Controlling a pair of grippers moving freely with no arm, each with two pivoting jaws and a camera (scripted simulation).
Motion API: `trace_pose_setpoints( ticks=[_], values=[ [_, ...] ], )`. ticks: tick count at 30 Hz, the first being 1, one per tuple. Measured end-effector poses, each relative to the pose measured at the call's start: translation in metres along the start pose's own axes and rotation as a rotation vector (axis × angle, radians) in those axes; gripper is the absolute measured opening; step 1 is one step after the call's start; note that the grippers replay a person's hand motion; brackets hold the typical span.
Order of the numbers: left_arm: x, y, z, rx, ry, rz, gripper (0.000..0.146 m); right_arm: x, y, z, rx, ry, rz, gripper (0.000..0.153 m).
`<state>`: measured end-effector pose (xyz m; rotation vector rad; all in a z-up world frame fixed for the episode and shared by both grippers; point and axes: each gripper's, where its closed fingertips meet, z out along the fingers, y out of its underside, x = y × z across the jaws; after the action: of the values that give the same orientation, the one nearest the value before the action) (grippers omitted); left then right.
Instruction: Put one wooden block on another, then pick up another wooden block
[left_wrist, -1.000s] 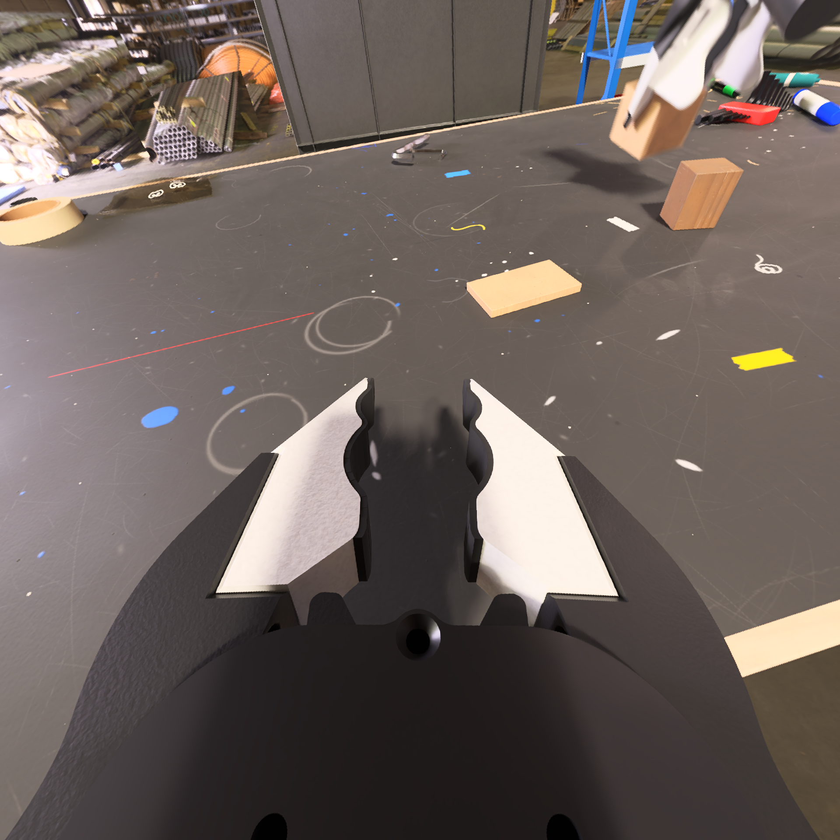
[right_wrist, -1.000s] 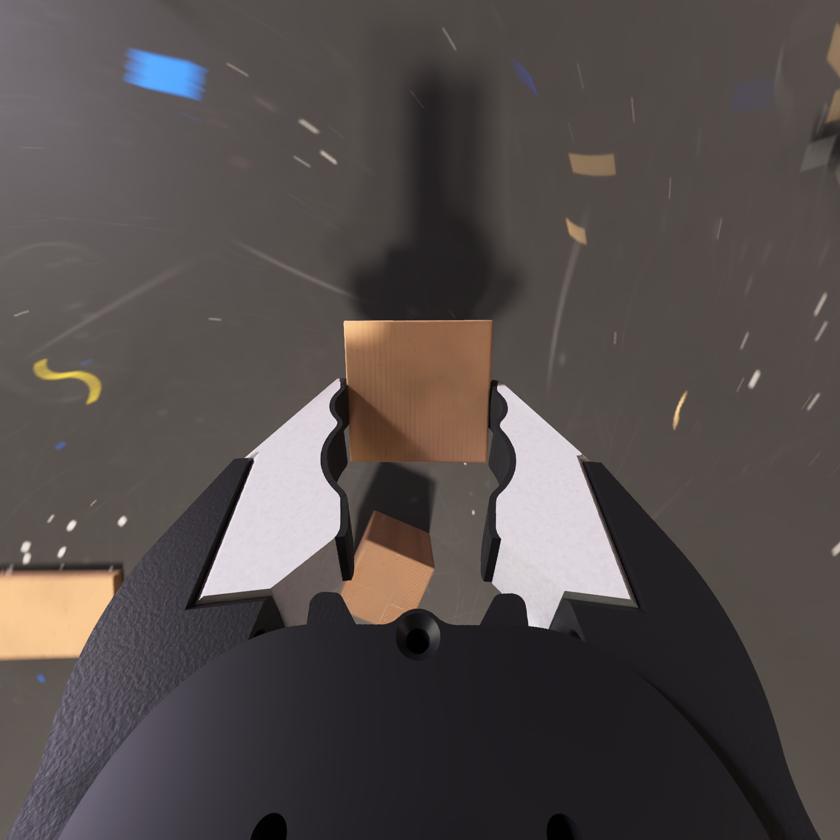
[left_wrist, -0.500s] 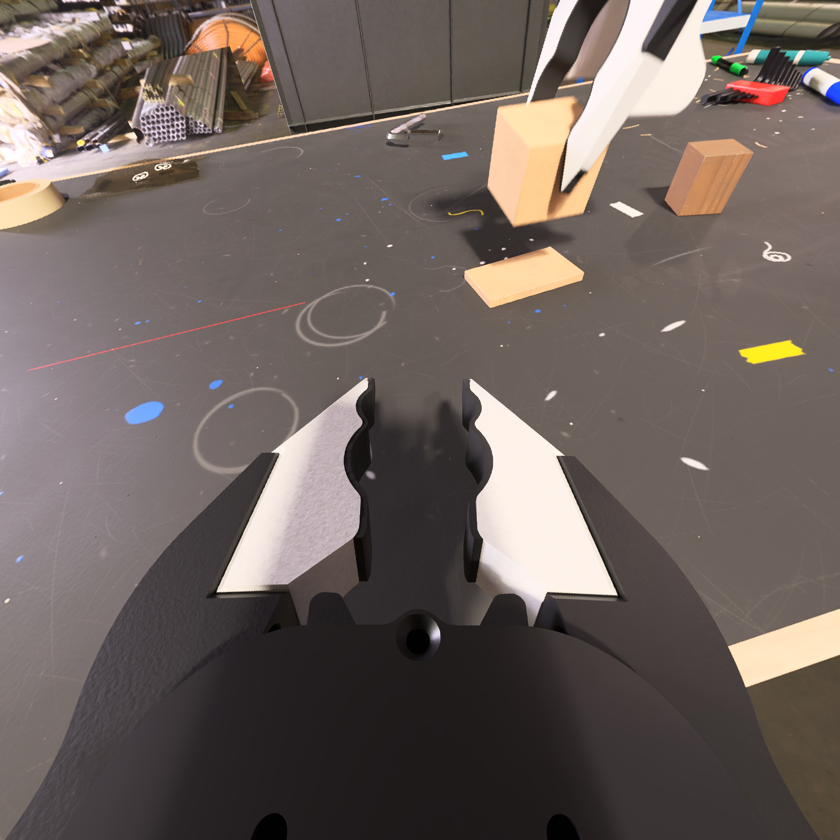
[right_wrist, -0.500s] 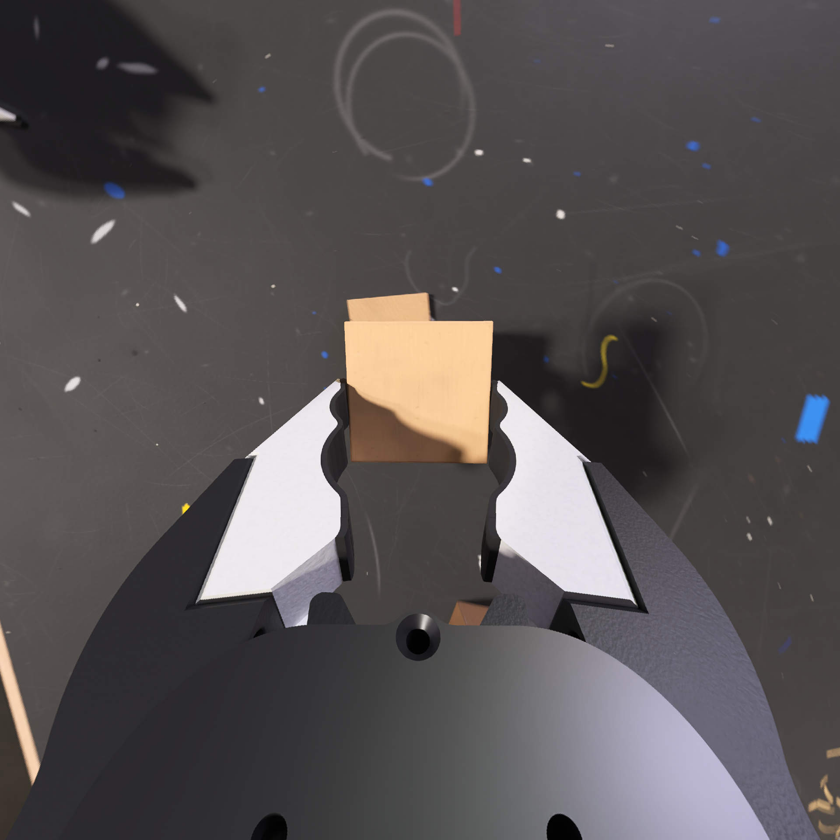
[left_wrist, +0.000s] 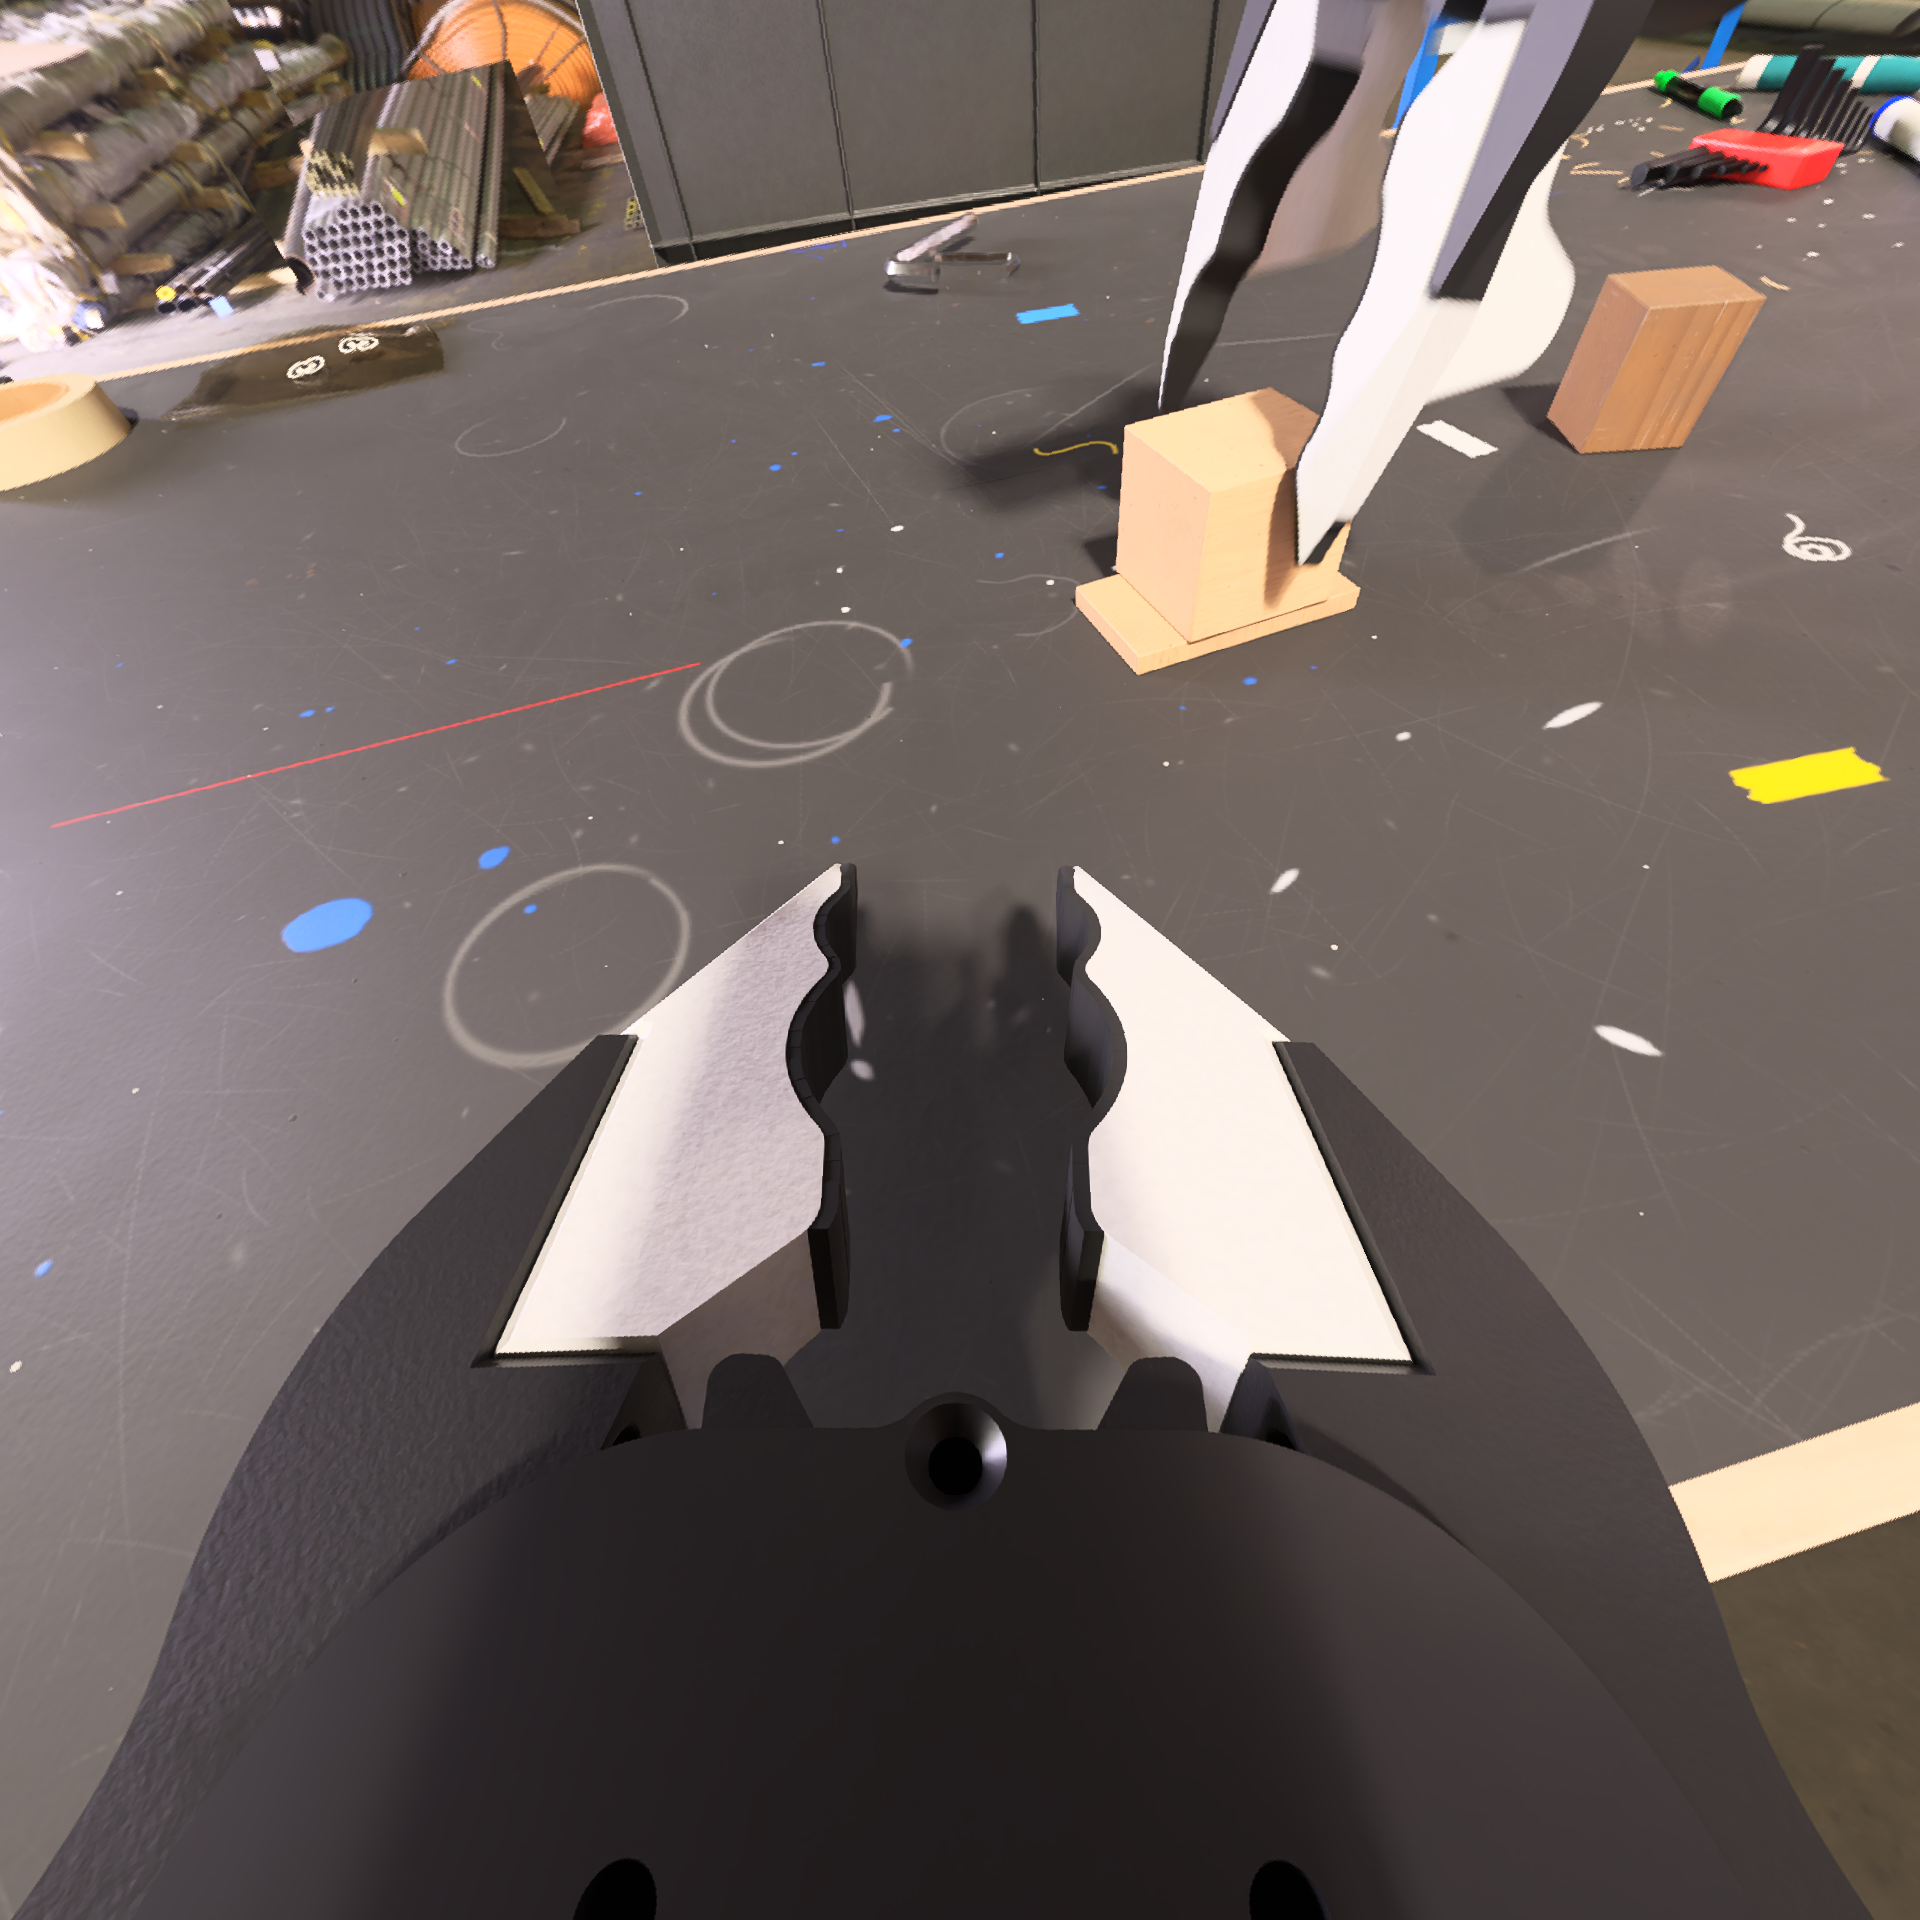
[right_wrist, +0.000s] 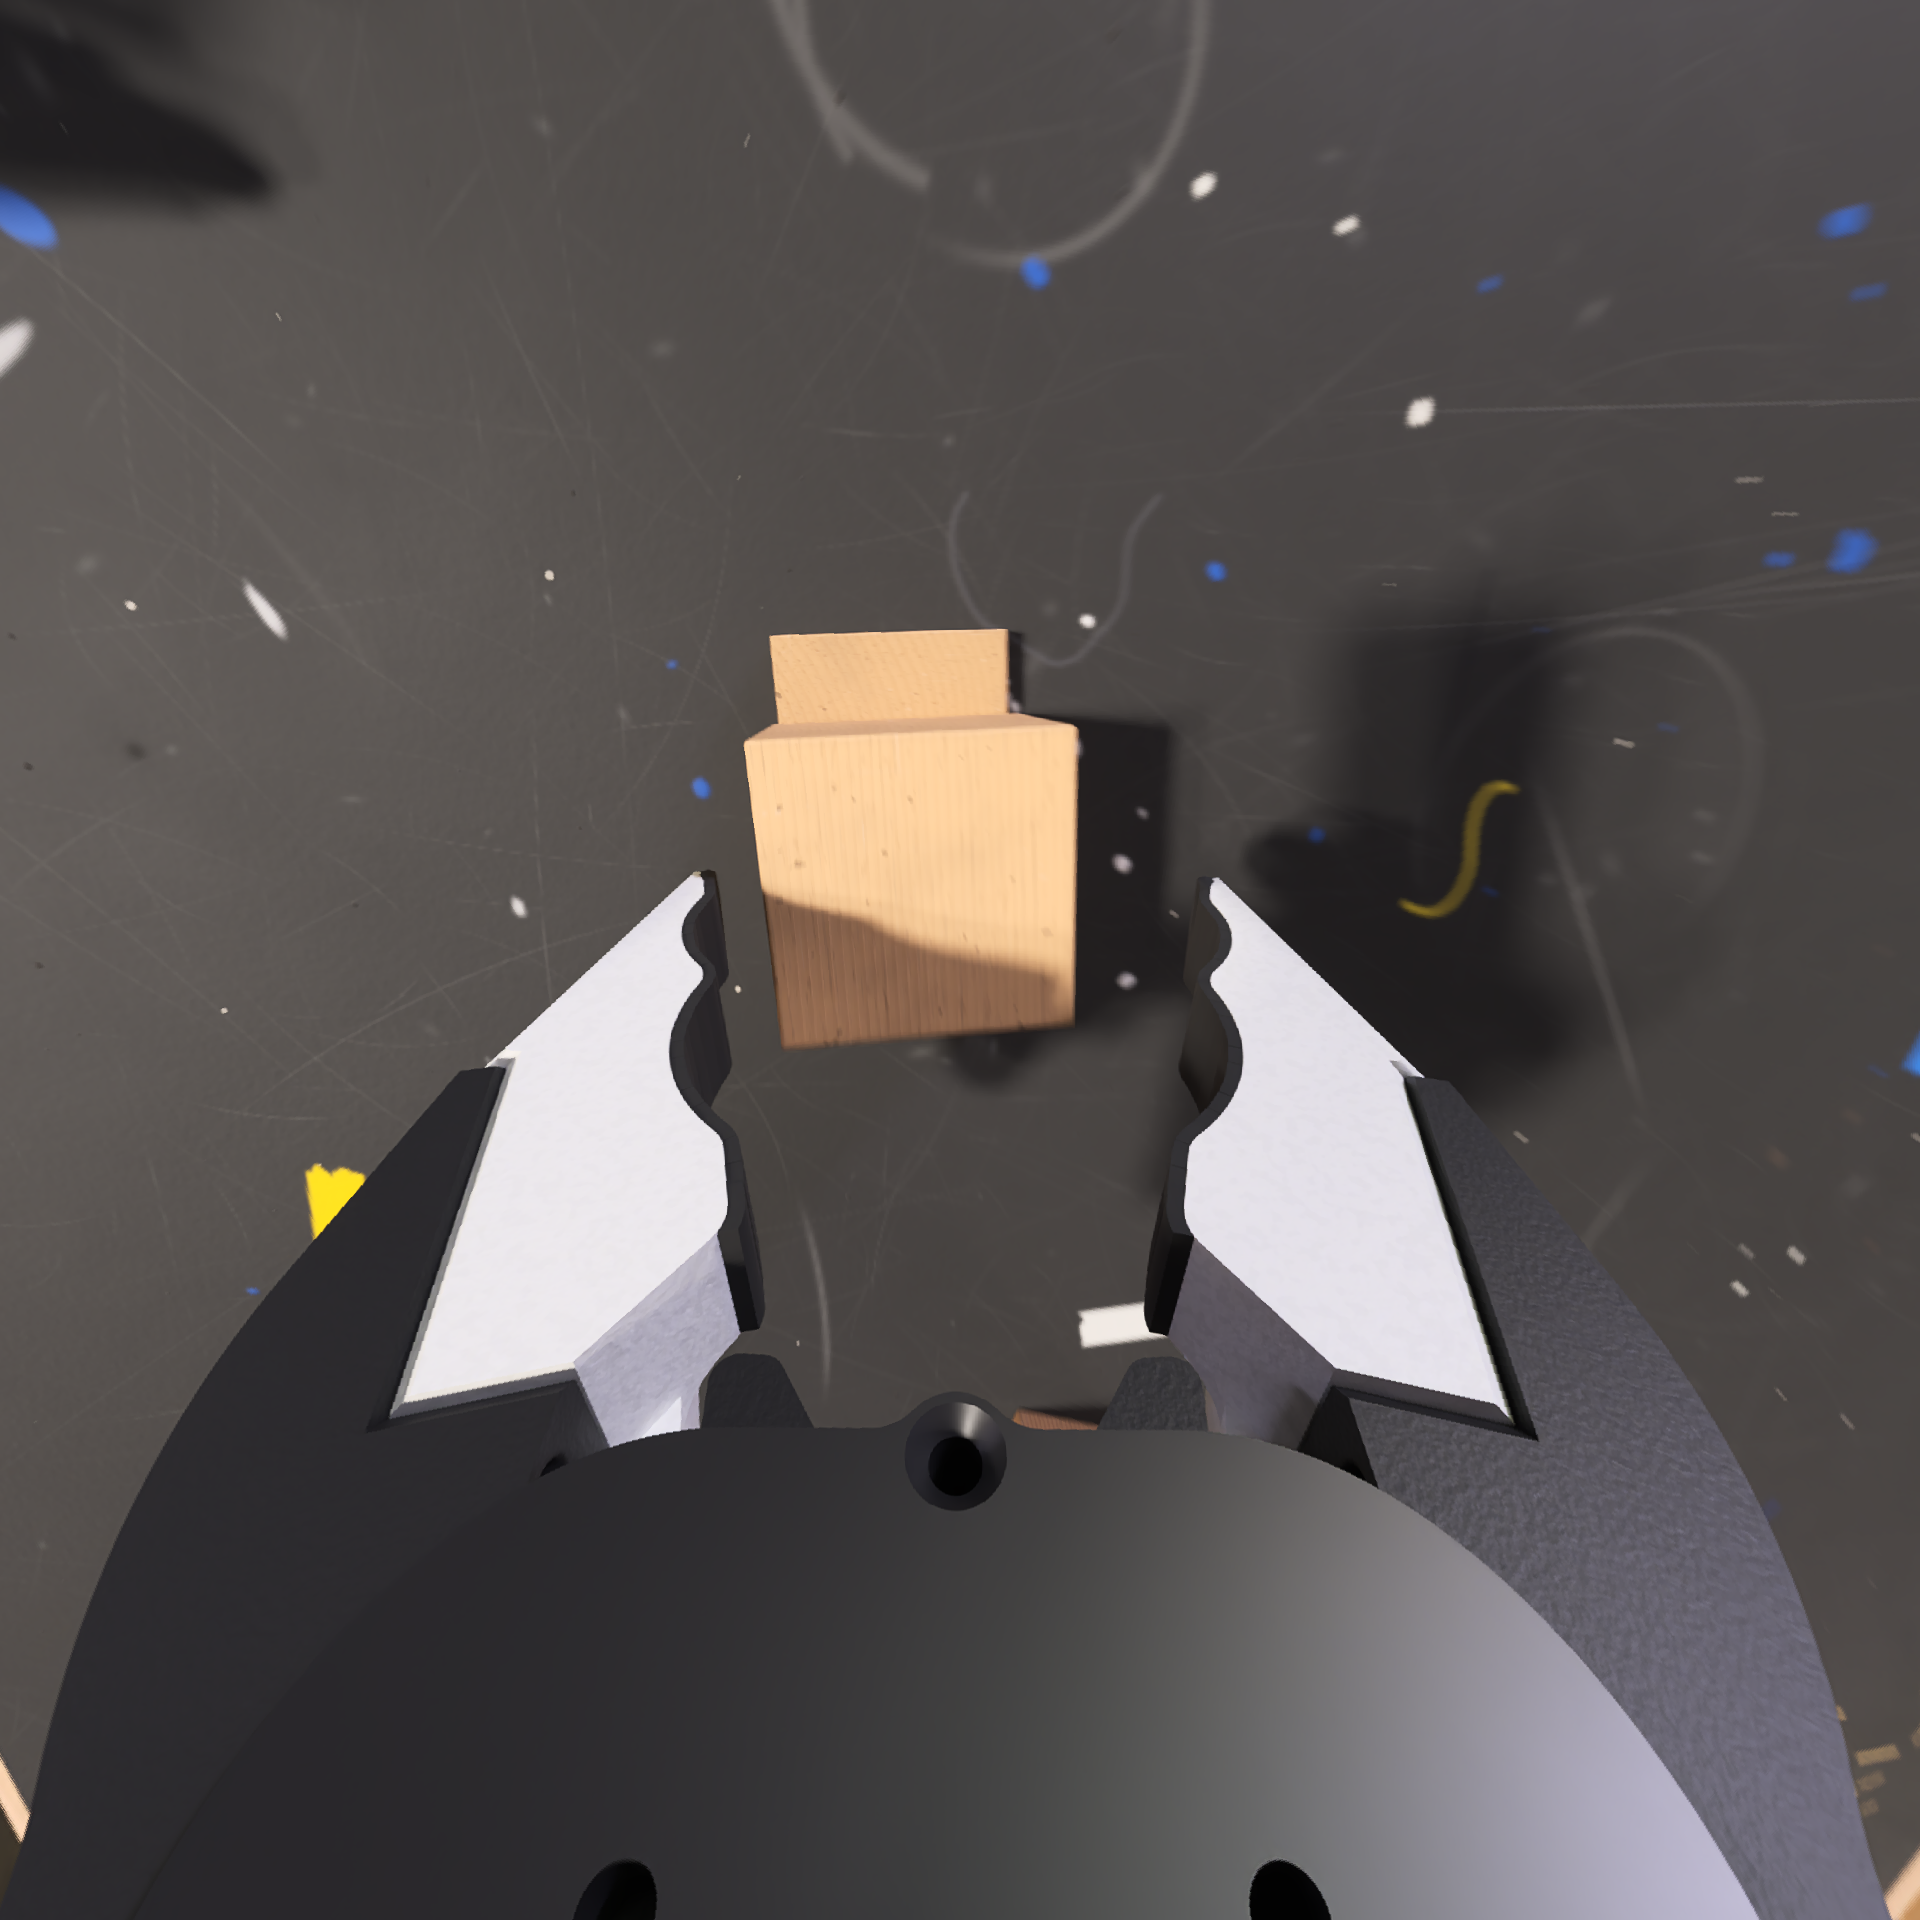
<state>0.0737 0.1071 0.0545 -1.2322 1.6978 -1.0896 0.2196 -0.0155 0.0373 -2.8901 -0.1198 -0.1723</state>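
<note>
A light wooden block (left_wrist: 1205, 509) stands upright on a flat wooden slab (left_wrist: 1216, 629) on the dark floor. My right gripper (left_wrist: 1247, 473) hangs over it from above, one finger on each side. In the right wrist view my right gripper (right_wrist: 956, 881) is open; its fingers stand clear of the block (right_wrist: 914, 883), and the slab (right_wrist: 888, 673) shows beyond it. A darker wooden block (left_wrist: 1652, 358) stands alone at the far right. My left gripper (left_wrist: 956, 883) is open and empty, low over the floor, well short of the stack.
A tan bowl (left_wrist: 42, 426) sits at far left, a metal tool (left_wrist: 945, 255) at the back, a red tool holder (left_wrist: 1756, 161) at back right. Grey cabinets (left_wrist: 883, 94) and stacked pipes (left_wrist: 384, 197) line the rear. Yellow tape (left_wrist: 1808, 774) marks the floor.
My right gripper carried the light block left and down onto the flat slab, then opened and let it go. My left gripper has barely moved.
</note>
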Motion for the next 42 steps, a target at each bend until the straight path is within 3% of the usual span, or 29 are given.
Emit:
trace_pose_setpoints(
  ticks=[5,8,10,16,21,24,25,28,34,38,42],
  values=[
    [0.000,0.001,-0.001,-0.003,0.008,-0.002,0.038,0.013,-0.002,-0.083,0.273,0.144,0.111,0.094],
    [0.002,0.002,-0.001,-0.006,0.013,-0.003,0.038,0.036,0.040,-0.131,0.373,0.309,0.228,0.092],
    [0.003,0.002,-0.001,-0.010,0.016,0.000,0.038,0.046,0.082,-0.140,0.359,0.352,0.305,0.089],
    [0.013,0.001,0.002,-0.011,0.028,0.034,0.038,0.035,0.173,-0.091,0.146,0.279,0.347,0.083],
    [0.018,0.003,0.005,-0.020,0.035,0.060,0.038,0.029,0.195,-0.049,0.051,0.229,0.347,0.074],
    [0.019,0.005,0.006,-0.028,0.039,0.067,0.038,0.035,0.201,-0.038,0.002,0.267,0.310,0.053],
    [0.019,0.006,0.007,-0.030,0.037,0.068,0.038,0.035,0.200,-0.039,-0.005,0.255,0.314,0.046],
    [0.017,0.007,0.006,-0.032,0.037,0.061,0.038,0.041,0.181,-0.056,0.018,0.274,0.303,0.046],
    [0.013,0.007,0.005,-0.032,0.032,0.053,0.038,0.033,0.080,-0.112,0.149,0.389,0.140,0.046],
    [0.013,0.006,0.005,-0.030,0.030,0.056,0.038,0.009,0.023,-0.105,0.140,0.352,0.016,0.046],
    [0.013,0.006,0.004,-0.027,0.030,0.058,0.038,0.002,-0.004,-0.079,0.104,0.303,-0.012,0.046]
  ],
)
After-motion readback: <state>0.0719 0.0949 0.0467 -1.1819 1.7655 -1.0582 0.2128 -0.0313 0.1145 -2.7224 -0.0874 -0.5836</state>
